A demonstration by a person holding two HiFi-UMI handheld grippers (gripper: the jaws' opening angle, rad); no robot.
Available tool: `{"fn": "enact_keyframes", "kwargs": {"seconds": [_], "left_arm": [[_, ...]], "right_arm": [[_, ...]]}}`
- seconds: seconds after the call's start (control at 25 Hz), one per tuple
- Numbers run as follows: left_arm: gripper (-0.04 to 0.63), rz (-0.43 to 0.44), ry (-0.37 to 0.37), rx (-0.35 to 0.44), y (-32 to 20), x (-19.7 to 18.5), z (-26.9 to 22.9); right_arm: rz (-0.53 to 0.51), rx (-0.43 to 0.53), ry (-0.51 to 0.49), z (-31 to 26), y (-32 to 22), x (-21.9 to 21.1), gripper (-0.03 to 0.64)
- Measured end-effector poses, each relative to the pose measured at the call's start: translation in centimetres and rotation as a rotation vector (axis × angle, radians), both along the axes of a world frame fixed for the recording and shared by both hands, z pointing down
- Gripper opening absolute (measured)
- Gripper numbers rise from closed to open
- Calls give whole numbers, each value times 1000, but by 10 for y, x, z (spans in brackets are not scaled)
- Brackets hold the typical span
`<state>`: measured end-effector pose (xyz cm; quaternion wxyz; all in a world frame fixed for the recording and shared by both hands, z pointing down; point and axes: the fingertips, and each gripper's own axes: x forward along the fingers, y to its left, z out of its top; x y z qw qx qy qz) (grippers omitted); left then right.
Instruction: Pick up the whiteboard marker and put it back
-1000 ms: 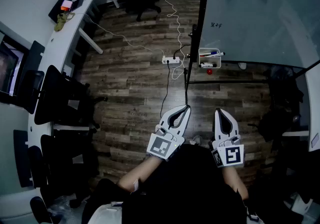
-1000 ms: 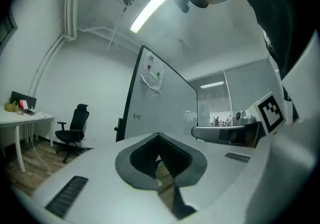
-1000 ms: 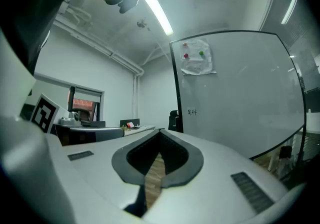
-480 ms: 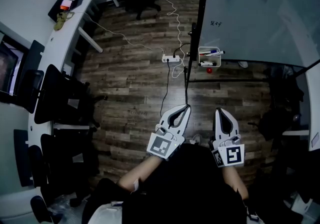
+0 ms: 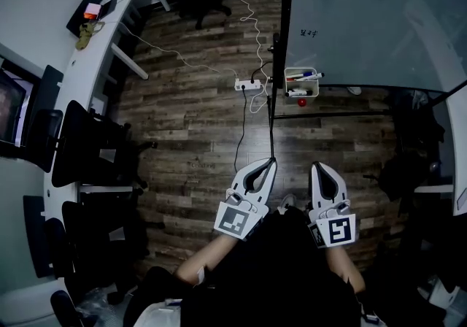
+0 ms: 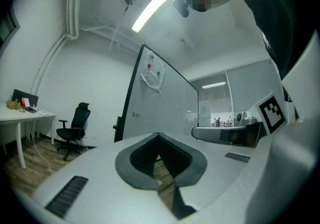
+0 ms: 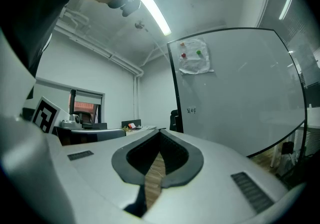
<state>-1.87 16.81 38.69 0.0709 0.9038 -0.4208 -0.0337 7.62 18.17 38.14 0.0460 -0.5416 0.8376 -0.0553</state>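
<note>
The whiteboard marker (image 5: pixel 306 77), blue-capped, lies in a small white tray (image 5: pixel 300 68) with a few other markers, at the lower left corner of the whiteboard (image 5: pixel 365 26). Both grippers are held level over the wooden floor (image 5: pixel 197 128), well apart from the tray, pointing toward the board. The left gripper (image 5: pixel 271 160) has its jaws closed tip to tip with nothing between them. The right gripper (image 5: pixel 318 166), just beside it, is likewise closed and empty.

- The markers (image 5: pixel 300 77) in the tray (image 5: pixel 286 82), well ahead of the right claw (image 5: pixel 319 166), were too small to tell apart.
- The writing (image 5: pixel 306 33) on the board (image 5: pixel 365 33) beyond them was unreadable.
</note>
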Motion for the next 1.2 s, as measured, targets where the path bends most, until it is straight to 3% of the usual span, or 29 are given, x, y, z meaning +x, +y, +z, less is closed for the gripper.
{"fn": "enact_keyframes", "kwargs": {"seconds": [0.44,0.8,1.2], "left_arm": [[6,-29,-17,-11,0,21,1],[6,-105,-43,-10,8,30,-5],[6,-136,-44,-20,10,31,-5]], "right_arm": [[-29,-26,-3,12,3,21,14],[-99,-52,1,15,3,29,14],[-120,-43,-45,5,-3,25,14]]}}
